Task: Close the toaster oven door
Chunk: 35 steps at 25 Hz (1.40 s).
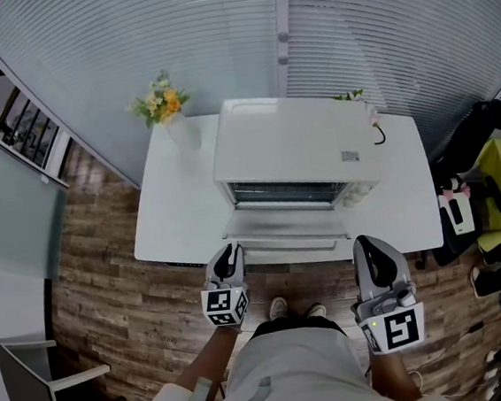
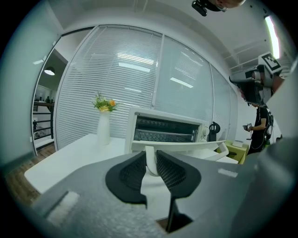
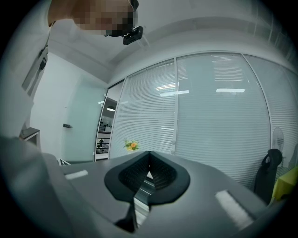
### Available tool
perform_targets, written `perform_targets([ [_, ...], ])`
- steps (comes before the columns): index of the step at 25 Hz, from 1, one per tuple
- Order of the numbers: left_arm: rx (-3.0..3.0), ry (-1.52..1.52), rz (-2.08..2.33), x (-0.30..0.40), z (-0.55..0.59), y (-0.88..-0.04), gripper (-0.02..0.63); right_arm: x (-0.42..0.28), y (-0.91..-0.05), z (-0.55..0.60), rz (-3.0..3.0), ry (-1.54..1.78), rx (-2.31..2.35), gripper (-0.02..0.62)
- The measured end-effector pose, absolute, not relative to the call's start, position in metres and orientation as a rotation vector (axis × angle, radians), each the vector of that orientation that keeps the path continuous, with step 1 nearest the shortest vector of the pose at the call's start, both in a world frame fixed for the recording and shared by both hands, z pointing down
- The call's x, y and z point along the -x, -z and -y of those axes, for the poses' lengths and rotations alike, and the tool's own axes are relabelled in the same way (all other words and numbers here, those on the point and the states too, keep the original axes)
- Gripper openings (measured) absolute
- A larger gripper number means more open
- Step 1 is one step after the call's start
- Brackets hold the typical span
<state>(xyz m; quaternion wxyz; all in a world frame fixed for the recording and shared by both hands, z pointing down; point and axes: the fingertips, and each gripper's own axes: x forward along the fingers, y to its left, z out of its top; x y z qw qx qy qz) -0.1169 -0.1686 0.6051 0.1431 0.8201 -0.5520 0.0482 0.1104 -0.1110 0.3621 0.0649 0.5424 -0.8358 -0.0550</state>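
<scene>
White worktop [image 1: 174,223] holds the toaster oven [image 1: 291,146], door [image 1: 290,235] down. Left gripper [image 2: 150,160] pinches the door handle [image 2: 186,147]; next, lift it up shut. Right gripper [image 3: 149,158] is closed, empty.

We cannot read the tiny label [image 1: 350,155] on the toaster oven [image 1: 289,142]. The left gripper [image 2: 150,162] hides part of the door handle [image 2: 186,145].

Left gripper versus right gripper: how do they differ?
The left gripper is closed on the door handle; the right gripper is shut on nothing. The left is at the open door, at its left end; the right hangs free near its right end. Both point toward the toaster oven.
</scene>
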Motion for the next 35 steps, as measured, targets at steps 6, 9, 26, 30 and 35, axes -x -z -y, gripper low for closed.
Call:
perform_targets([
  [6, -2.364, -0.151, 1.597, 0.116, 0.175, -0.598, 0.081, -0.111, -0.361, 0.113, 2.525, 0.170, -1.640, 0.005],
  [9, -2.365, -0.149, 1.596, 0.116, 0.179, -0.594, 0.081, -0.111, -0.361, 0.115, 2.524, 0.168, -1.640, 0.005],
  [26, -2.393, -0.157, 1.621, 0.112, 0.208, -0.571, 0.081, -0.116, -0.359, 0.124, 2.519, 0.180, -1.648, 0.005],
  [30, -2.392, -0.170, 1.620, 0.111, 0.217, -0.566, 0.081, -0.118, -0.359, 0.126, 2.513, 0.186, -1.650, 0.005],
  [35, -2.394, -0.183, 1.627, 0.109, 0.228, -0.560, 0.081, -0.120, -0.356, 0.129, 2.514, 0.197, -1.650, 0.005],
])
